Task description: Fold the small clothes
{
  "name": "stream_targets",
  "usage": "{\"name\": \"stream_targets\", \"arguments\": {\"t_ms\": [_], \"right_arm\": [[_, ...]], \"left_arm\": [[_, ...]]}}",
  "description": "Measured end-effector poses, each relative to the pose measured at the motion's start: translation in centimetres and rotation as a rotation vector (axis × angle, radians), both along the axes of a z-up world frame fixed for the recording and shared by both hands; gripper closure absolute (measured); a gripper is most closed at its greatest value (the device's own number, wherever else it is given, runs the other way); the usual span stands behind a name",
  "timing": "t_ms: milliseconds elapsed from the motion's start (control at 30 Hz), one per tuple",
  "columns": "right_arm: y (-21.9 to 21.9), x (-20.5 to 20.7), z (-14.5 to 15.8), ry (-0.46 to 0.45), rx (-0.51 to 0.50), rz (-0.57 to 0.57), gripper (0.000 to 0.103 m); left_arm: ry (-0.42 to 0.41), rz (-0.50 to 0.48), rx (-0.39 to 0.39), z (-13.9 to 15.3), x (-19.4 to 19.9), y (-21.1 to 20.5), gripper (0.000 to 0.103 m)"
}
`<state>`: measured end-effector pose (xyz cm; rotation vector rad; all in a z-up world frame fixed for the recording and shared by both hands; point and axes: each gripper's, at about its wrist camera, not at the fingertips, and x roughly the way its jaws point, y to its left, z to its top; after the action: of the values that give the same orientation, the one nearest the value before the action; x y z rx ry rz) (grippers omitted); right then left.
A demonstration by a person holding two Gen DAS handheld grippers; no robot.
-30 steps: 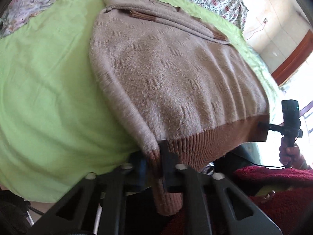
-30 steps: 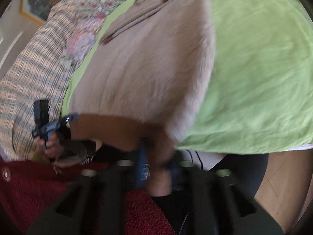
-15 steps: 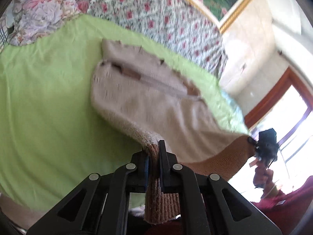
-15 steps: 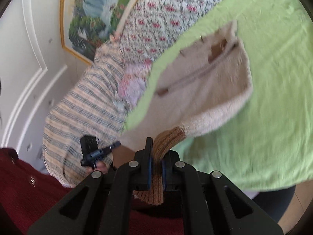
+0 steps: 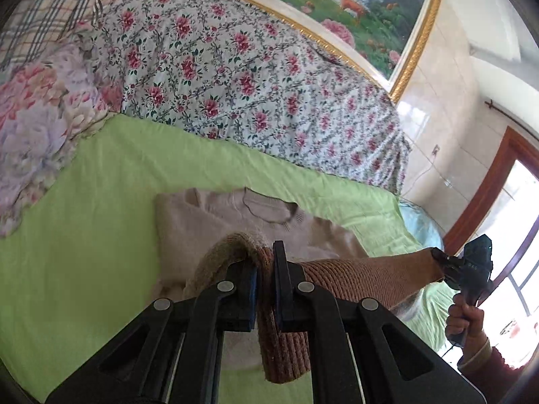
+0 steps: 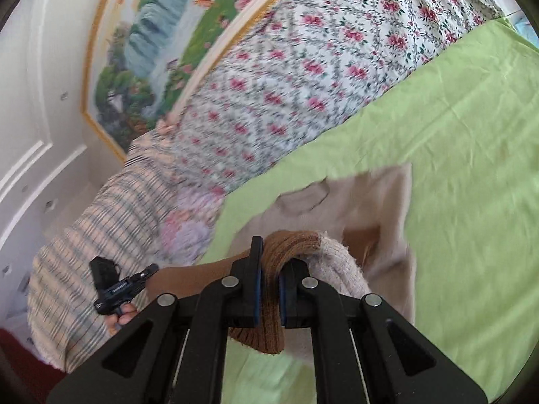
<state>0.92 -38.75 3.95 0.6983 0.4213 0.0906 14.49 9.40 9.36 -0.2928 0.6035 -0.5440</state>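
Note:
A small beige knit sweater (image 5: 215, 222) with a brown ribbed hem lies on the green sheet (image 5: 84, 219), collar toward the pillows; it also shows in the right wrist view (image 6: 370, 208). My left gripper (image 5: 264, 269) is shut on one hem corner (image 5: 283, 346). My right gripper (image 6: 269, 269) is shut on the other hem corner (image 6: 266, 333). The hem (image 5: 370, 279) is stretched between them, lifted and carried over the sweater's body toward the collar. The right gripper appears in the left wrist view (image 5: 471, 269), the left gripper in the right wrist view (image 6: 118, 286).
A floral quilt (image 5: 235, 77) is heaped along the far side of the bed, with a plaid blanket (image 6: 84, 252) and a floral pillow (image 5: 30, 124) on the left. A framed painting (image 5: 353, 0) hangs on the wall. A window frame (image 5: 485, 195) stands at the right.
Both grippers have lifted the hem from the near bed edge and swung it up and forward over the sweater. The views now tilt up toward the quilt and wall.

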Motion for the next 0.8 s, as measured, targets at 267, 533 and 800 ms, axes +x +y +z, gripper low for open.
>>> {"name": "stream_targets", "arguments": {"t_ms": [267,533,800], "right_arm": [[-4.3,10.8,-3.7,0.186,-0.057,-0.062,0.095],[-5.7,14.8,-8.9,0.380,-0.071,-0.079,0.090],[-1.4,7.7,-4.4,0.218,-0.167,-0.077,0.050]], "left_arm": [[0.146,0.059,0.052,-5.3,12.5,-2.3,0.097],[0.297,0.088,0.095,-12.4,17.8,-2.5,0.091],[0.263,-0.042,0.076,-11.4,9.3,-4.6,0.056]]}}
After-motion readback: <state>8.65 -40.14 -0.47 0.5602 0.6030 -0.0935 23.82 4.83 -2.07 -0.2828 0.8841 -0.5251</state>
